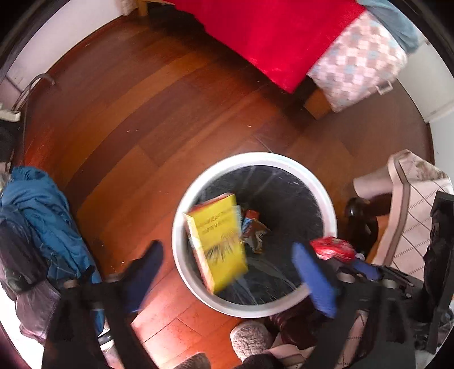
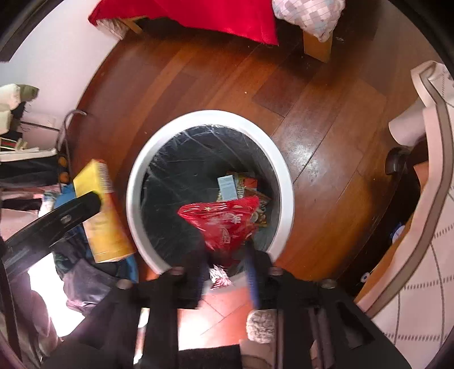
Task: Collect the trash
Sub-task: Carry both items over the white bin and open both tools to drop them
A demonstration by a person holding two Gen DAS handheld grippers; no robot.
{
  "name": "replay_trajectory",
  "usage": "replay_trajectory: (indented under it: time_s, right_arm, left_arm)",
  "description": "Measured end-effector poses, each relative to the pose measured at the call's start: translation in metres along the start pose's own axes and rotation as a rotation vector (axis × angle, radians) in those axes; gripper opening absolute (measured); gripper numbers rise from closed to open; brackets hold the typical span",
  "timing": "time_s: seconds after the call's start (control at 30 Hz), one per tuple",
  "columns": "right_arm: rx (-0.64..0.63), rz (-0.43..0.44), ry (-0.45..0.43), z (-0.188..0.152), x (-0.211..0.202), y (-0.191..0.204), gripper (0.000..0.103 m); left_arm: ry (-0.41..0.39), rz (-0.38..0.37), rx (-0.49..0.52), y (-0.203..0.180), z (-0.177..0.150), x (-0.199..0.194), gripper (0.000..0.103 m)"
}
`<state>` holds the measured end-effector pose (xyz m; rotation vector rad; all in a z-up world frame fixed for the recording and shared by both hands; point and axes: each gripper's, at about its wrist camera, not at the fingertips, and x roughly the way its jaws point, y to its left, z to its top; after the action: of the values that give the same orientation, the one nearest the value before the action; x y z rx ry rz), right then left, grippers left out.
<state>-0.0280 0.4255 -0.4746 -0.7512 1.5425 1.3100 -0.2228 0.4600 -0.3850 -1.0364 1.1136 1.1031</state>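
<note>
Both grippers over the bin

The left gripper (image 1: 227, 272) has its jaws spread wide, a yellow box (image 1: 217, 241) loose between them above the white bin (image 1: 330, 204). The right gripper (image 2: 227, 255) pinches a red wrapper (image 2: 224, 221) over the bin's black liner (image 2: 176, 181).

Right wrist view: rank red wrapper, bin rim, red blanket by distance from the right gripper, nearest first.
1. red wrapper: clamped in the right gripper, over the bin opening.
2. bin rim: white ring just beyond and around the wrapper.
3. red blanket: far across the floor, top of view.
</note>
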Motion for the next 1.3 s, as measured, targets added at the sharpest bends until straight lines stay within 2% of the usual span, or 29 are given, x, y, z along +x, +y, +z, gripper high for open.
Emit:
replay_trajectory:
  time_s: [0.07,0.13,0.23,0.5,0.73,1.03,1.3]
  right_arm:
    - [0.000,-0.014,0.002,0.006,0.003,-0.002,0.054]
    - [-0.002,-0.032,-0.008,0.010,0.003,-0.004,0.081]
    - [-0.004,-0.060,-0.018,0.013,0.000,-0.004,0.103]
    - [-0.028,-0.186,-0.027,-0.002,-0.011,-0.004,0.103]
    - [-0.035,-0.197,-0.054,-0.017,-0.036,-0.002,0.103]
    - [-0.058,-0.194,-0.174,-0.050,-0.108,0.013,0.103]
    - [-0.085,-0.171,-0.326,-0.098,-0.190,0.030,0.103]
  left_arm:
    - [-0.017,0.044,-0.010,0.006,-0.003,-0.001,0.098]
    - [-0.029,0.071,-0.019,0.011,-0.007,-0.002,0.098]
    - [-0.038,0.114,-0.025,0.017,-0.015,-0.002,0.099]
    - [-0.050,0.157,-0.003,0.008,-0.031,-0.009,0.099]
    - [-0.104,0.166,0.022,-0.006,-0.041,-0.039,0.099]
    - [-0.214,0.149,0.054,-0.023,-0.066,-0.107,0.099]
    - [-0.322,0.128,0.091,-0.039,-0.101,-0.176,0.099]
